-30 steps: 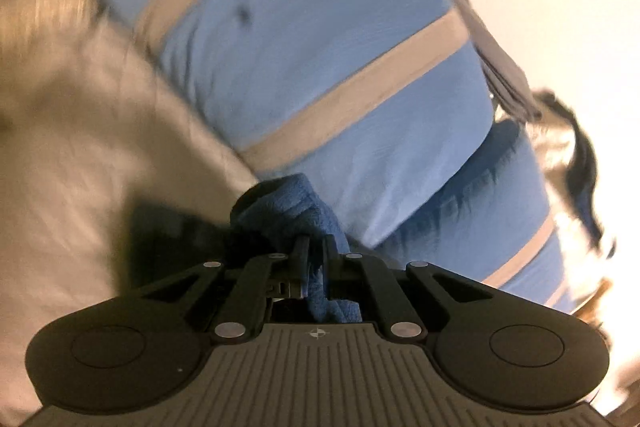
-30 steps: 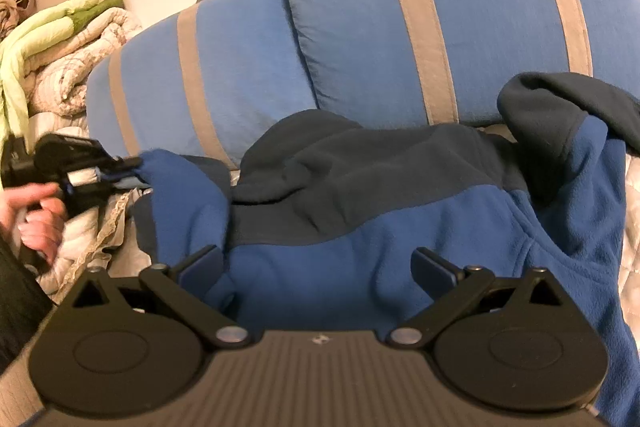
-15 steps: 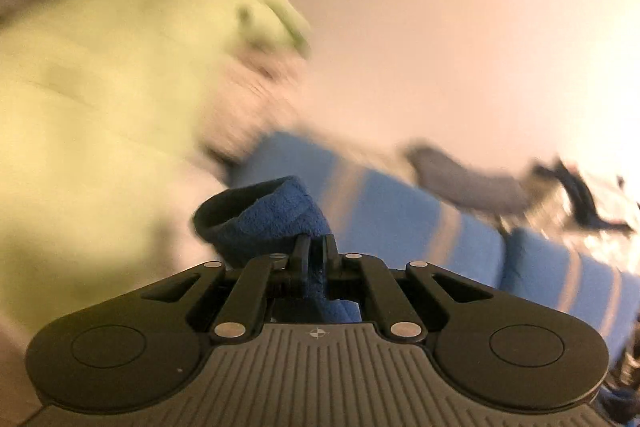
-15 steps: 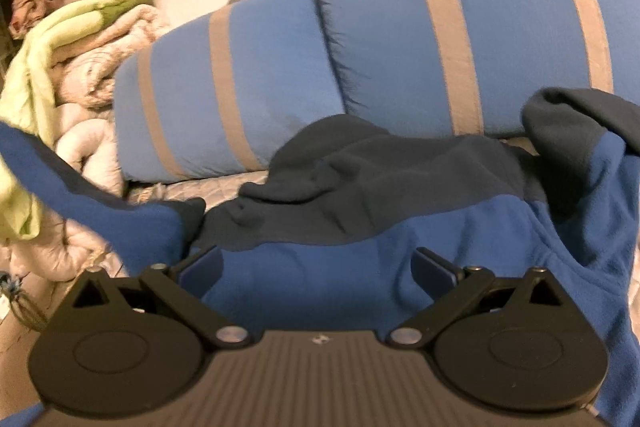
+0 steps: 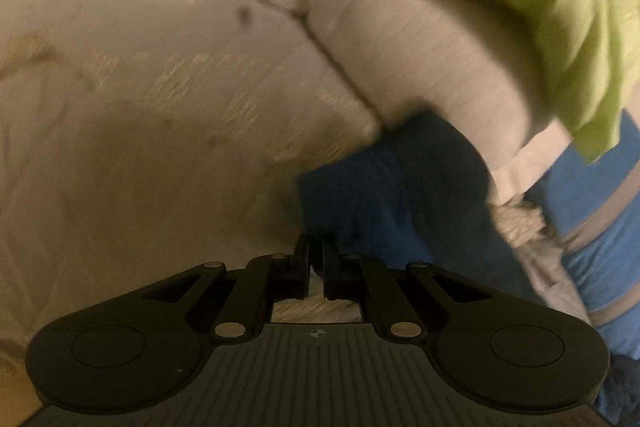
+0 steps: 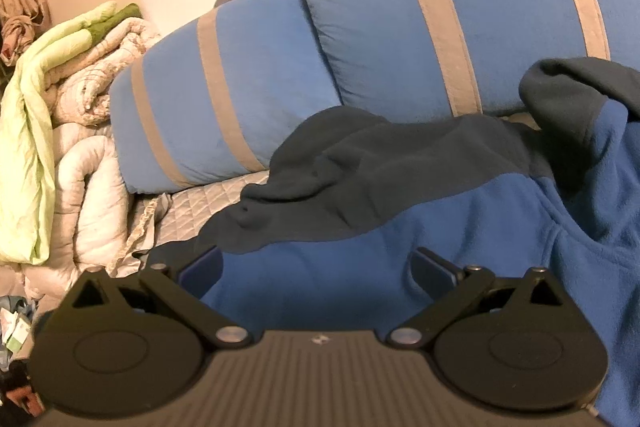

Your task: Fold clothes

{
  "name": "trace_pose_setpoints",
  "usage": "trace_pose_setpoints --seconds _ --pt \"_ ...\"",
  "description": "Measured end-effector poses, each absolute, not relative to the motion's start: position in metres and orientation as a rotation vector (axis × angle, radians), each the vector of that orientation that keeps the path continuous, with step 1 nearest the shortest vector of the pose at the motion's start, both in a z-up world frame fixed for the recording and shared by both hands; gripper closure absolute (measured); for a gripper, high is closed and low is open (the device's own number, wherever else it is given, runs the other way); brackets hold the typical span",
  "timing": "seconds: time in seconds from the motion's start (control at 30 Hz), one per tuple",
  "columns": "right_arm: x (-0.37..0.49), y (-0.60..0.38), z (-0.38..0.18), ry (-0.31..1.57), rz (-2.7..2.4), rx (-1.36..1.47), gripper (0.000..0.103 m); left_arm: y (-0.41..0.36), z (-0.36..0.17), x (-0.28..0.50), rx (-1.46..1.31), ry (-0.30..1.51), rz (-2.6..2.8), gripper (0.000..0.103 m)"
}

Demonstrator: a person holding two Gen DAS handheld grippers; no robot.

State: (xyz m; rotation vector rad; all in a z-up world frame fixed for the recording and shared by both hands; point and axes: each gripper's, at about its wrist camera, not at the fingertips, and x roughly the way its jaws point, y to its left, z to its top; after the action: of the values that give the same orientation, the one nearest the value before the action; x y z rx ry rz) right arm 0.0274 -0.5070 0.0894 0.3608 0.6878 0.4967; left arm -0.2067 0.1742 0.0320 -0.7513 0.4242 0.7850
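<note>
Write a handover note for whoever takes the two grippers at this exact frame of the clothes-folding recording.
Left gripper: jaws nearly closed on a pinch of blue fabric, apparently the fleece jacket's sleeve, low over the beige quilted bedspread; the view is blurred.
Right gripper: jaws wide open, holding nothing, poised over the jacket's blue body.
Fleece jacket: spread on the bed, navy yoke toward the striped blue pillows, the other sleeve bunched up at the right.
Done: one sleeve gripped. No finished fold is visible.
Left: probably lay both sleeves across the body, then fold the body.
</note>
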Motion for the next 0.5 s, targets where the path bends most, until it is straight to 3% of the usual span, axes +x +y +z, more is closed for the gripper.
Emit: trace_pose_setpoints --seconds 0.43,0.47,0.5 --pt "0.026 -0.509 0.089 0.693 0.493 0.355 0.000 0.168 0.050 -0.193 -0.707 0.488 0.854 0.092" --pt "0.026 -0.509 0.089 0.694 0.492 0.354 0.000 0.168 0.053 -0.193 -0.693 0.490 0.867 0.090" --pt "0.026 -0.510 0.089 0.695 0.491 0.353 0.000 0.167 0.057 -0.193 -0.679 0.491 0.879 0.082"
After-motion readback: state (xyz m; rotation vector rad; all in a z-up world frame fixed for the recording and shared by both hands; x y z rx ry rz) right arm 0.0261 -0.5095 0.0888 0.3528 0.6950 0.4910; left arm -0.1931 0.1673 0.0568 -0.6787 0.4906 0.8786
